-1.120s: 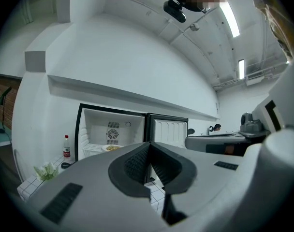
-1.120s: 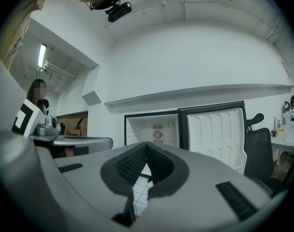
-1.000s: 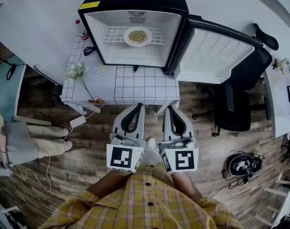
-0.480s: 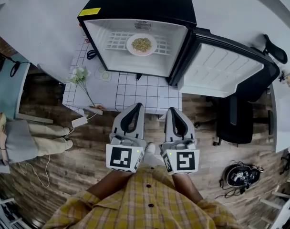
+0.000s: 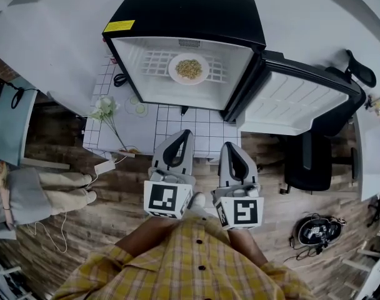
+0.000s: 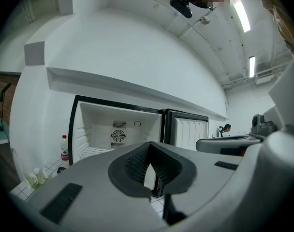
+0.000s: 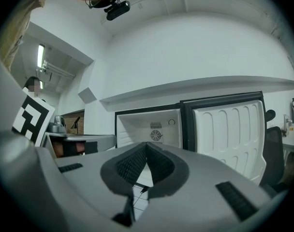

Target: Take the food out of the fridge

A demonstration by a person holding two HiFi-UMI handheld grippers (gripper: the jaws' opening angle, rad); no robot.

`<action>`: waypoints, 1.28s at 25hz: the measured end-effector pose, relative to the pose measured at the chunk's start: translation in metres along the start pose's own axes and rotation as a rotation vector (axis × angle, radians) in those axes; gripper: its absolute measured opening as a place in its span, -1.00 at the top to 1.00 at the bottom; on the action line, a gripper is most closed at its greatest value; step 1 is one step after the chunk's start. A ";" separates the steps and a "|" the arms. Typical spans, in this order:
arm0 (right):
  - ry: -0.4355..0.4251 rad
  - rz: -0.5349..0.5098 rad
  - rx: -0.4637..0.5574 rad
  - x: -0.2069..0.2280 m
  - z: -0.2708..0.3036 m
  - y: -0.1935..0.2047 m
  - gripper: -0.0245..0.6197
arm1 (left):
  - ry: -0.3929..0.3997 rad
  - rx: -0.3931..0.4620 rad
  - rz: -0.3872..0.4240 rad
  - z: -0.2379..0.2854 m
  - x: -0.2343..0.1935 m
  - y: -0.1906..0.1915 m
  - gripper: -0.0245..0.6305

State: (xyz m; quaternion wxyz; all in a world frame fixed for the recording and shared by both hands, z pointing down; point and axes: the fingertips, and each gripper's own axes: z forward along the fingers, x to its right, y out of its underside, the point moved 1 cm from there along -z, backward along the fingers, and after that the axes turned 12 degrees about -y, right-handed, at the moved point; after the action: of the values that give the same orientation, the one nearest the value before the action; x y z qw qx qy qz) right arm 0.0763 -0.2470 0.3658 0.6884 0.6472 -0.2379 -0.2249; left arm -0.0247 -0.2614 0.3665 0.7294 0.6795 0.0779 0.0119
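white plate of food (image 5: 189, 69), flat on wire shelf (image 5: 154, 62), inside open fridge (image 5: 184, 24)

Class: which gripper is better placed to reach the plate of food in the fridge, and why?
Left, probably. The left gripper lines up almost directly with the plate in the head view and sits slightly nearer; the right gripper is offset toward the open door. Both are shut and empty.

In the fridge (image 5: 190, 11), on its rack (image 5: 154, 61), a plate of food (image 5: 189, 69); door (image 5: 296, 102) at right, flowers (image 5: 104, 108) front-left.
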 end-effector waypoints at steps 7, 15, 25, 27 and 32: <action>0.017 -0.007 0.007 0.003 0.020 -0.005 0.90 | 0.036 -0.058 -0.005 0.032 -0.012 0.020 0.91; 0.048 -0.033 0.001 0.011 0.031 -0.004 0.90 | 0.066 -0.116 -0.166 0.070 -0.026 0.039 0.91; 0.054 -0.024 -0.015 0.016 0.043 0.001 0.90 | 0.108 -0.242 -0.579 0.112 -0.045 0.072 0.90; 0.057 -0.023 -0.016 0.018 0.045 0.002 0.90 | 0.107 -0.247 -0.627 0.117 -0.050 0.076 0.90; 0.072 -0.016 -0.017 0.023 0.049 0.005 0.90 | 0.112 -0.255 -0.763 0.126 -0.056 0.083 0.90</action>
State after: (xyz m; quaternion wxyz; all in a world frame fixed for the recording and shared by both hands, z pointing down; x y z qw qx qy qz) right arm 0.0640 -0.2993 0.3738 0.7002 0.6509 -0.2059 -0.2090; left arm -0.0560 -0.3867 0.4626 0.7545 0.5040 0.3622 -0.2131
